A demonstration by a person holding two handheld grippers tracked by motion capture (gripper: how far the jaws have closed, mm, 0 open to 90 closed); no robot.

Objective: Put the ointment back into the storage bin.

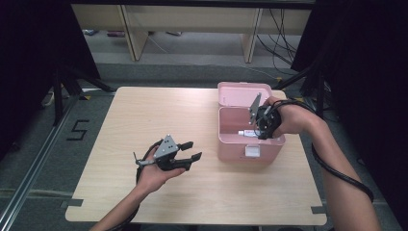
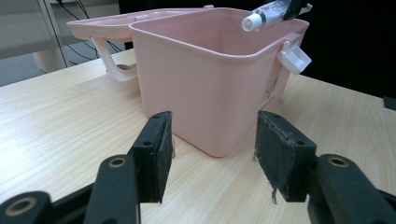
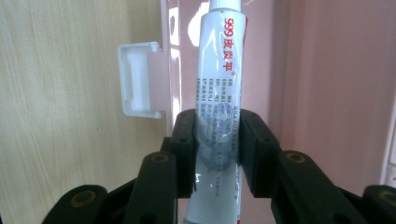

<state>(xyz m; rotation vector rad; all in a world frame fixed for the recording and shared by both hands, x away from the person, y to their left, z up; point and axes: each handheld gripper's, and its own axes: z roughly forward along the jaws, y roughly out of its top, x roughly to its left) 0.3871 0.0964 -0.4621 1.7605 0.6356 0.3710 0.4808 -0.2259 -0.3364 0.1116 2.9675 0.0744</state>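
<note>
**Tube held over the pink box**

High view: the right tool [image 1: 262, 126] hovers over the open pink box [image 1: 240, 144] on the counter [image 1: 144, 125]; the left tool [image 1: 190, 151] rests apart.

Left gripper view: its jaws stand spread, nothing between.

Right gripper view: 2 jaws pinch a white tube [image 3: 219, 93] above the box interior.
</note>
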